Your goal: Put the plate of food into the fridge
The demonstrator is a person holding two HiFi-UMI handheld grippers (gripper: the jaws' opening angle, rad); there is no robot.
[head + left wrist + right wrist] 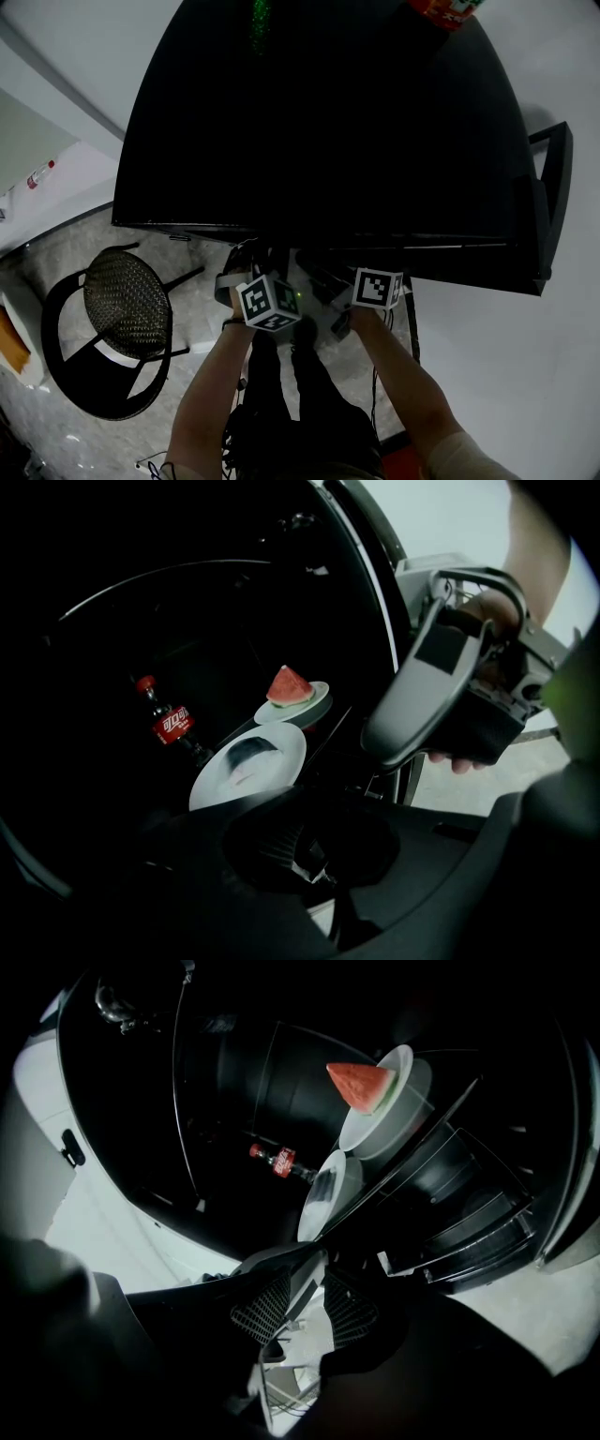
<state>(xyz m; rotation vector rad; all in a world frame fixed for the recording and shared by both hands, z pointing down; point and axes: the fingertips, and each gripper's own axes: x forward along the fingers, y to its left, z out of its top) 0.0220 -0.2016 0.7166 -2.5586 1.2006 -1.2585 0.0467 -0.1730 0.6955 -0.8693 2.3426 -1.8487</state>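
Resting in the fridge (225, 1082) near a bottle (281, 1161), the plate (401, 1061) is judged delivered, so the left hand-held gripper (306, 855) is clenched empty and the right hand-held gripper (302, 1309) is held released.

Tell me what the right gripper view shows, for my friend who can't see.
A red watermelon slice sits on a white plate inside a dark fridge, with a second white plate and a cola bottle nearby. The right gripper has its jaws apart, empty.

A red watermelon slice (289, 685) is seen on a small white plate (317, 697). The plate is set flat inside the dark, open fridge (187, 611).
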